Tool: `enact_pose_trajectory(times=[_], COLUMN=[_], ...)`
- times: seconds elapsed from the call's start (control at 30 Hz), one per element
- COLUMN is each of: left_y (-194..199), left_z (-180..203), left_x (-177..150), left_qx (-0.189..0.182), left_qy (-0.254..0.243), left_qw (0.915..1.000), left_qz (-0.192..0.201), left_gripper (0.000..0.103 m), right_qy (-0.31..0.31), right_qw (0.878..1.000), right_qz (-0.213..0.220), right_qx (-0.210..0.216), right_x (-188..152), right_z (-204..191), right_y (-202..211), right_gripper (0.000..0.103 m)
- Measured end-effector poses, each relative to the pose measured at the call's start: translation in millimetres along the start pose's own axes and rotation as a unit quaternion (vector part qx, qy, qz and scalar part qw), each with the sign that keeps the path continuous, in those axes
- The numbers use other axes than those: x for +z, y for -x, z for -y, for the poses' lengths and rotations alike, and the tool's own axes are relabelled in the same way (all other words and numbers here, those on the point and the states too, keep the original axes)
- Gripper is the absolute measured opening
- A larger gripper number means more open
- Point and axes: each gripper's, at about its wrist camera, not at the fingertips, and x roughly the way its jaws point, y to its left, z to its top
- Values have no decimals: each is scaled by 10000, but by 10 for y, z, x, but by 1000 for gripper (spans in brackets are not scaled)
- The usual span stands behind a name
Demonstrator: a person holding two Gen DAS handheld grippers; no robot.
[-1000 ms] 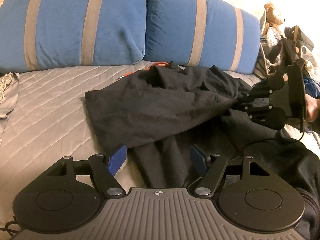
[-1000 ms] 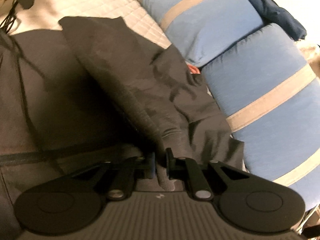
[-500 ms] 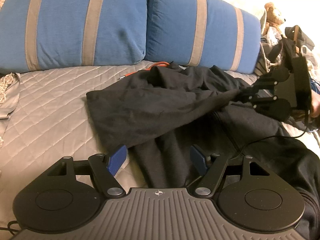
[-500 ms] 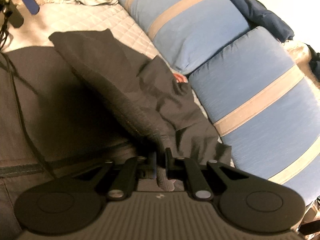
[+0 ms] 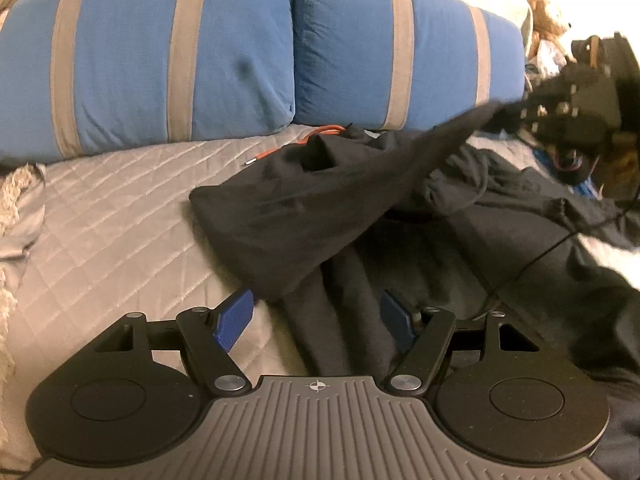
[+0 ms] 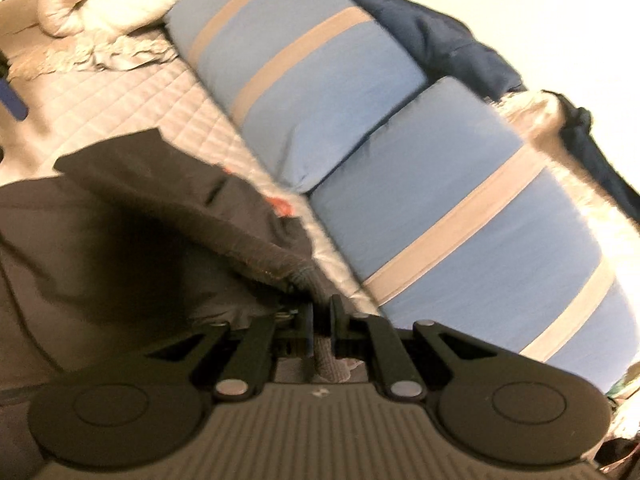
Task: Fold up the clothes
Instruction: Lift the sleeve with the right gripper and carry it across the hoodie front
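Observation:
A black garment (image 5: 304, 208) lies crumpled on the quilted grey bedspread (image 5: 112, 216). One sleeve of it is stretched up to the right. My right gripper (image 5: 516, 114) is seen in the left wrist view at the upper right, holding that sleeve's end aloft. The right wrist view shows the gripper (image 6: 320, 320) shut on the ribbed sleeve cuff (image 6: 308, 280), with the black garment (image 6: 120, 240) trailing down to the left. My left gripper (image 5: 316, 312) hangs open low over the garment's near edge, blue pads (image 5: 234, 320) wide apart, holding nothing.
Two blue pillows with tan stripes (image 5: 160, 56) line the back of the bed. An orange cord (image 5: 320, 134) pokes out behind the garment. A teddy bear (image 5: 546, 14) and clutter sit at the far right. A dark blue blanket (image 6: 440, 40) lies behind the pillows.
My right gripper has lifted the sleeve cuff up and to the right, drawing the sleeve taut off the bed. My left gripper has stayed in place, open.

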Motion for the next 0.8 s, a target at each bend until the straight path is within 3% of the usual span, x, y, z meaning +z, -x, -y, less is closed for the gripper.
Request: enact_pose_trajectory(times=[0.27, 0.8], left_y=[-201, -704], left_z=[62, 12], left_x=[46, 55], left_qx=[353, 1021], left_qy=[-475, -918], left_qw=[9982, 9905], left_qz=[91, 64], left_gripper=[70, 69], right_qy=[28, 96], right_qw=[9989, 9927], right_qz=[210, 655], right_qx=[-411, -1011], right_x=[307, 977], right_z=[283, 638], right_y=[96, 200], right_gripper=[7, 7])
